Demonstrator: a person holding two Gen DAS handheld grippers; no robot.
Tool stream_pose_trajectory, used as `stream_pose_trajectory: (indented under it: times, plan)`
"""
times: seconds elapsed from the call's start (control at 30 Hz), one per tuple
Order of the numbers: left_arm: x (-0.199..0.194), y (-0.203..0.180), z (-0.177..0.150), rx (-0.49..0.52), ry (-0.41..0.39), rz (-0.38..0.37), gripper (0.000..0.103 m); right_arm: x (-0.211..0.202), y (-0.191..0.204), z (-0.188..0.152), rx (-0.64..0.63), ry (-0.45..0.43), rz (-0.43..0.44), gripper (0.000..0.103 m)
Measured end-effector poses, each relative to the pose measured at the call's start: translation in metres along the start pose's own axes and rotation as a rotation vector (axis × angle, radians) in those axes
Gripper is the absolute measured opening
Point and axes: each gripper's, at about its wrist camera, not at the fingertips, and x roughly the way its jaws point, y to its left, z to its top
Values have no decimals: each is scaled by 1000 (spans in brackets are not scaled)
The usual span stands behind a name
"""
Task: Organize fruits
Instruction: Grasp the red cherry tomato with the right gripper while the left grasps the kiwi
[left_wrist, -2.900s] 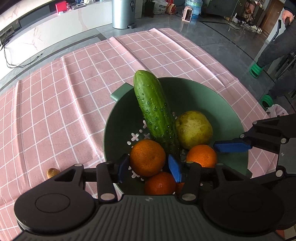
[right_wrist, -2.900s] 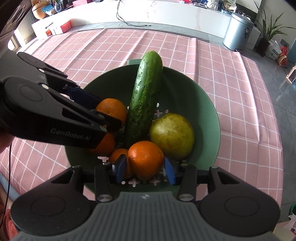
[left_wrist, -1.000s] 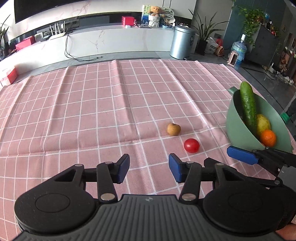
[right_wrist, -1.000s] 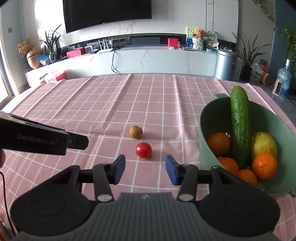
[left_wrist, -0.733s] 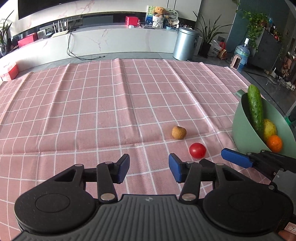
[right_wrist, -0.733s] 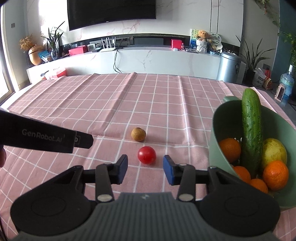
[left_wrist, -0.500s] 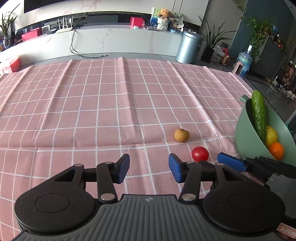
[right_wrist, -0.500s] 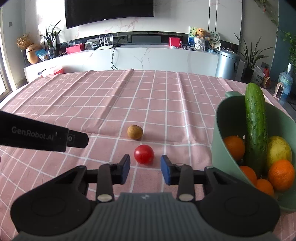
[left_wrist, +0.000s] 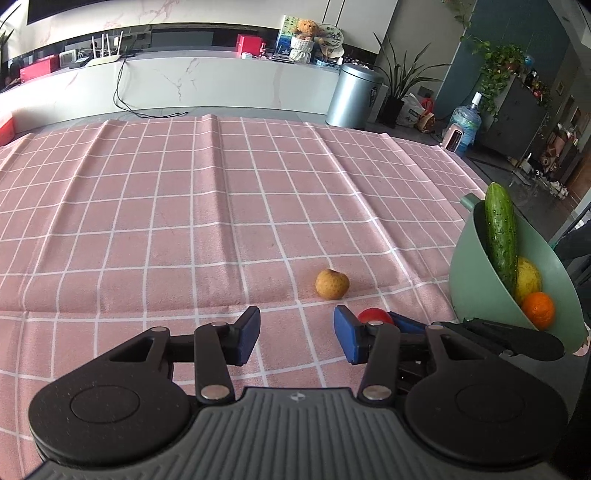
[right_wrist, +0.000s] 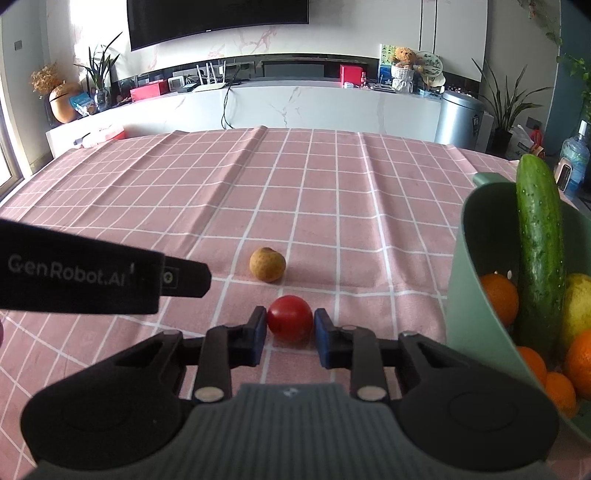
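A small red tomato (right_wrist: 290, 322) lies on the pink checked cloth, right between the blue pads of my right gripper (right_wrist: 290, 336). The jaws have narrowed around it; the pads look close to touching it or just touching. The tomato (left_wrist: 373, 316) peeks out behind my left gripper's right finger. A small brown round fruit (right_wrist: 267, 264) (left_wrist: 332, 283) lies just beyond it. A green colander bowl (right_wrist: 476, 280) (left_wrist: 476, 273) on the right holds a cucumber (right_wrist: 539, 240), a yellow-green pear and several oranges. My left gripper (left_wrist: 295, 334) is open and empty, left of the tomato.
The left gripper's body (right_wrist: 92, 273) reaches in from the left in the right wrist view. The pink checked cloth (left_wrist: 184, 206) covers the table. A white counter, a metal bin (left_wrist: 352, 94) and plants stand beyond the far edge.
Both grippers pulled away from the bowl to the loose fruits. My right gripper moved forward onto the red tomato and its jaws narrowed around it. The left gripper stayed open.
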Motion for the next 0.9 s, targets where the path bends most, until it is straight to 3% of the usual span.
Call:
stream_pose_trajectory:
  times: [0.23,0.57,0.7,0.9]
  plan:
    - [24,-13,10,70,23,-25,53,-4,2,-2,-34,11,-105,22]
    - [50,-25,12,116,43,-22,53,-4,-9,-4,19,7,-89,22]
    - [51,-25,14,108,42,-33,32,-4,-10,-5,23,5,-84,22]
    - [49,-23,15,89,37,-30,28,-4,-10,-7,12,2,-83,22]
